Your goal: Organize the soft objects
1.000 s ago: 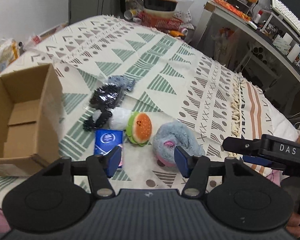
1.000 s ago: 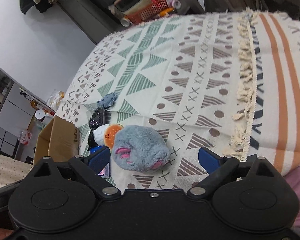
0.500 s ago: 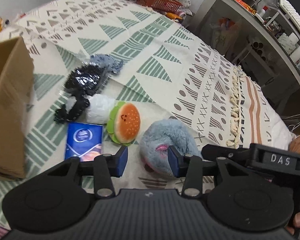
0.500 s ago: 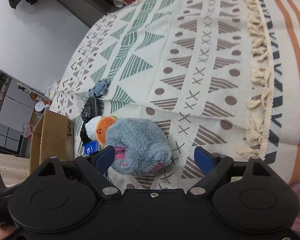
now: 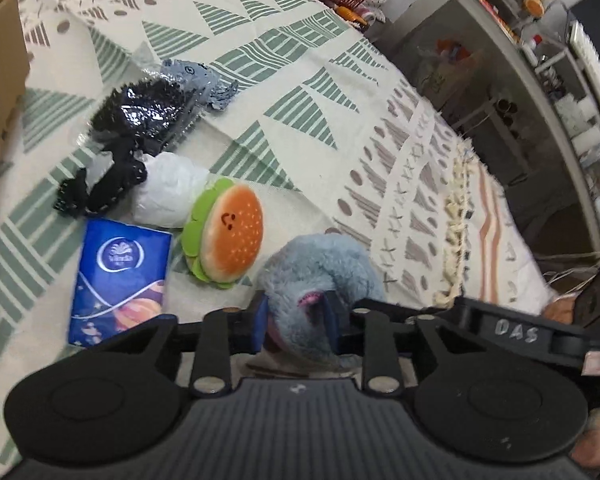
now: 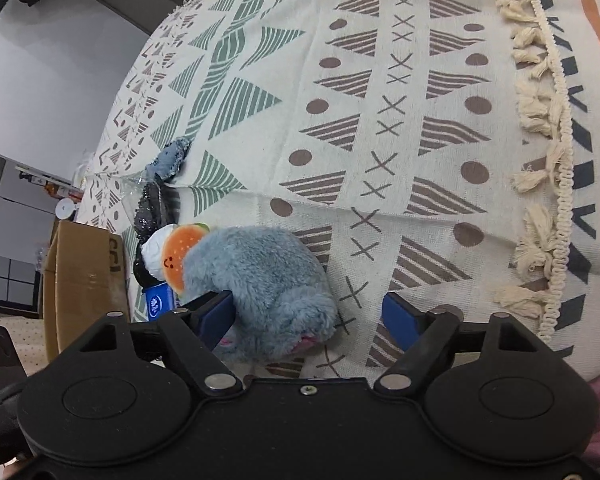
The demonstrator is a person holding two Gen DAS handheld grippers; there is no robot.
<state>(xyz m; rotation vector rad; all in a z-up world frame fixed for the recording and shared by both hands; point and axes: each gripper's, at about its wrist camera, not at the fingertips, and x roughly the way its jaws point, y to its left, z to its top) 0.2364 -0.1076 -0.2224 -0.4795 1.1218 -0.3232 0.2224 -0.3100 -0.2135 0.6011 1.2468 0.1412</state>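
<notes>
The left gripper (image 5: pixel 296 316) has its jaws narrowed onto the near side of the grey plush toy (image 5: pixel 320 264), which lies on the patterned bed cover (image 5: pixel 300 80). The right gripper (image 6: pixel 312 316) has its jaws wide — the toy sits against its left pad. At the toy's ten o'clock lies a burger plush (image 5: pixel 228 232); a blue tissue pack (image 5: pixel 120 272) lies further left, and a cardboard box (image 6: pixel 84 276) beyond it.

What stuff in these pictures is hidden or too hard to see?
- Grey plush toy: its underside is hidden behind the left tongs in the left wrist view.
- Cardboard box: its inside is hidden in both views; the left wrist view's edge cuts it off.
- Blue tissue pack: mostly hidden behind the right tongs in the right wrist view.
- Shelf items in the left wrist view's top right: too small and blurred.
</notes>
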